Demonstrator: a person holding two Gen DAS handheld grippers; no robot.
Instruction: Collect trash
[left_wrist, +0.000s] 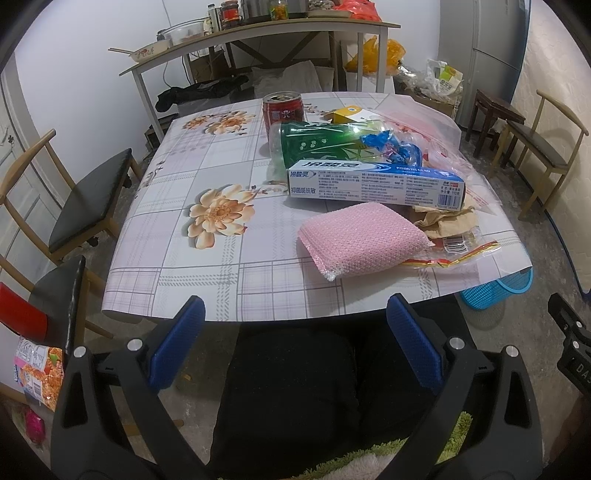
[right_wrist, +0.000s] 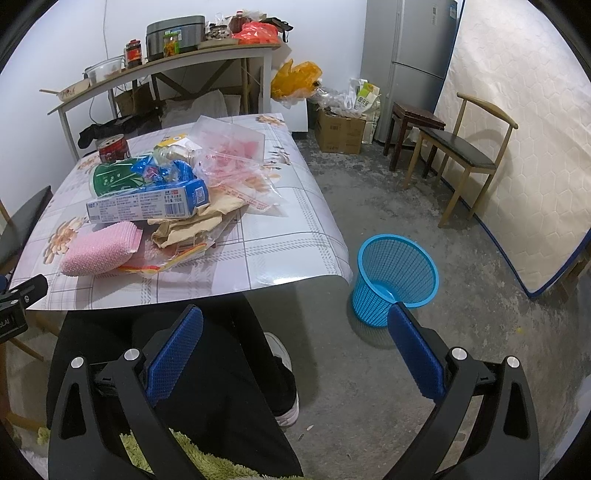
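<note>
Both grippers are hovering w/ jaws wide apart, holding nothing: left gripper near the tabletop's near edge, right gripper over the floor. Trash is lying piled on the tabletop's right side: pink sponge nearest, toothpaste box behind it, green bottle, red can farthest. Blue basket is sitting on the floor, right of the tabletop.

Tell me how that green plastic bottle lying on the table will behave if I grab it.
The green plastic bottle lies on its side, so it may roll when nudged. It looks empty, so probably light and squashy under the pads. The toothpaste box sits against it and could shift too.
</note>
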